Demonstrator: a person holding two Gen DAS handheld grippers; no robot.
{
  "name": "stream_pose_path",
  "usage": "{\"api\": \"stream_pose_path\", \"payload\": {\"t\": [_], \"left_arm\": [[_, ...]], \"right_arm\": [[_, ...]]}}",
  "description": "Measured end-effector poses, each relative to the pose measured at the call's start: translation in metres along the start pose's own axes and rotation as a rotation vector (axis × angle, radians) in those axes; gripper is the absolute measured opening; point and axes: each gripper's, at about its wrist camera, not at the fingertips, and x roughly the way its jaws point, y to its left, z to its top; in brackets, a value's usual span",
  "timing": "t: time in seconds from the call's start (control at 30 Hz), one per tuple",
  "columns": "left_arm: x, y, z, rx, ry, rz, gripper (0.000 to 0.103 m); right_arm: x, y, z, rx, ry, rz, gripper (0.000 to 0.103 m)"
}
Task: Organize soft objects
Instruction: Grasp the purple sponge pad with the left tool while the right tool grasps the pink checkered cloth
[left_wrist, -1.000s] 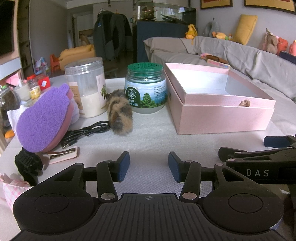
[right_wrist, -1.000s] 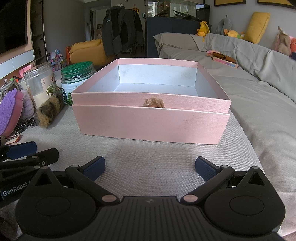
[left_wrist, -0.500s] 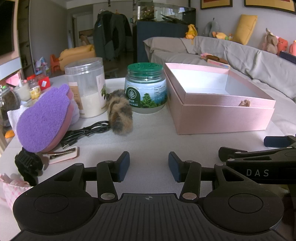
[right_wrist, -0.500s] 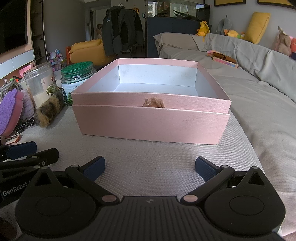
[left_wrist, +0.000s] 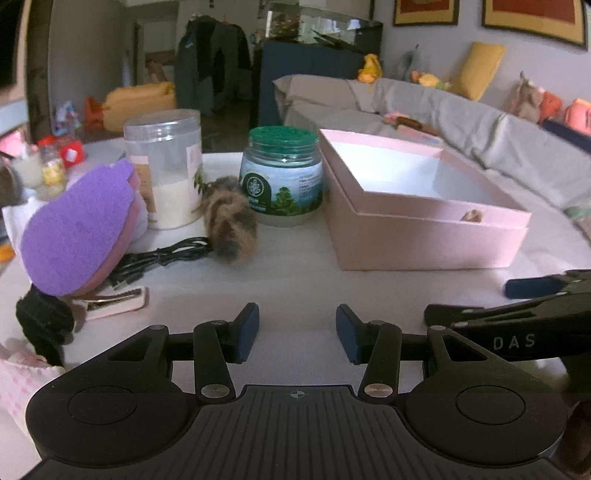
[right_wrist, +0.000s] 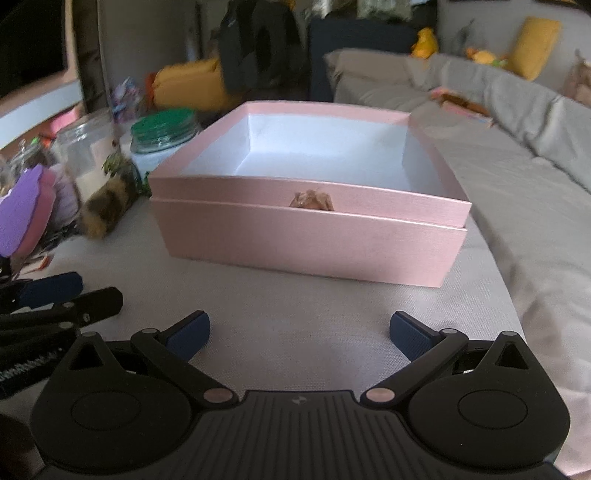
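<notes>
Both views tilted slightly; jars (left_wrist: 281, 173) crowd furry toy (left_wrist: 229, 218).

In the right wrist view the far-left clutter is motion-blurred: the clear jar (right_wrist: 90, 155) and green-lidded jar (right_wrist: 162, 134) smear together, labels unreadable. The purple sponge (right_wrist: 20, 214) is cut off by the picture's left edge. The small tan tuft (right_wrist: 312, 199) on the pink box's (right_wrist: 306, 243) front wall is too small to identify. The box floor near its front wall is hidden. In the left wrist view, pink checked cloth (left_wrist: 16, 380) runs off the left edge.

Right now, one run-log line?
left gripper: open, empty | right gripper: open, empty | pink box: empty | furry toy: on table
</notes>
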Motion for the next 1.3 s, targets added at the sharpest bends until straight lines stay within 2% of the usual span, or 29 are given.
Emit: {"api": "stream_pose_path", "payload": {"t": [0.13,0.2,0.3,0.37,0.43,0.53,0.6,0.7,0.73,0.77,0.8,0.87,0.9,0.93,1.0,1.07,1.2,1.3], "left_arm": [[-0.020,0.020,0.007,-0.055,0.012,-0.085,0.050],[-0.040,0.032,0.011,-0.052,0.006,-0.132,0.051],[-0.075,0.062,0.016,-0.010,-0.041,-0.091,0.051],[-0.092,0.092,0.016,-0.016,-0.024,-0.025,0.050],[-0.100,0.125,0.012,-0.084,0.065,0.011,0.050],[-0.107,0.167,-0.001,-0.266,0.184,-0.013,0.050],[-0.107,0.181,-0.007,-0.341,0.184,-0.017,0.050],[-0.101,0.190,-0.005,-0.416,0.143,-0.027,0.050],[-0.100,0.187,-0.001,-0.399,0.122,-0.028,0.050],[-0.103,0.183,0.005,-0.341,0.088,-0.019,0.050],[-0.105,0.172,0.014,-0.226,0.028,-0.002,0.050],[-0.109,0.148,0.033,0.067,-0.124,0.043,0.050],[-0.106,0.138,0.041,0.175,-0.157,0.059,0.050],[-0.101,0.133,0.048,0.236,-0.169,0.058,0.050],[-0.086,0.127,0.060,0.312,-0.174,0.018,0.053],[-0.062,0.122,0.064,0.377,-0.128,0.018,0.054],[-0.025,0.127,0.059,0.373,-0.004,0.043,0.054],[-0.025,0.129,0.056,0.366,-0.016,0.029,0.055]], "right_arm": [[0.001,0.003,0.002,-0.022,0.026,0.013,0.103],[0.001,0.003,0.002,-0.025,0.032,0.017,0.103],[-0.002,0.004,-0.003,-0.029,0.013,0.017,0.103],[-0.004,0.004,-0.004,-0.050,0.015,0.036,0.103],[-0.006,0.005,-0.005,-0.078,0.022,0.064,0.103],[-0.009,0.014,0.000,-0.126,0.041,0.088,0.102],[-0.014,0.026,0.002,-0.159,0.009,0.080,0.102],[-0.027,0.046,0.008,-0.205,-0.043,0.100,0.102],[-0.031,0.052,0.009,-0.217,-0.057,0.109,0.102],[-0.035,0.058,0.010,-0.231,-0.074,0.114,0.102],[-0.039,0.062,0.011,-0.246,-0.089,0.117,0.102],[-0.046,0.071,0.010,-0.276,-0.118,0.129,0.102],[-0.047,0.074,0.010,-0.286,-0.120,0.133,0.102],[-0.047,0.077,0.010,-0.292,-0.117,0.131,0.102],[-0.048,0.082,0.008,-0.297,-0.113,0.121,0.102],[-0.051,0.083,0.006,-0.301,-0.114,0.118,0.102],[-0.053,0.079,0.000,-0.302,-0.112,0.111,0.102],[-0.053,0.078,-0.005,-0.317,-0.111,0.108,0.102]]}}
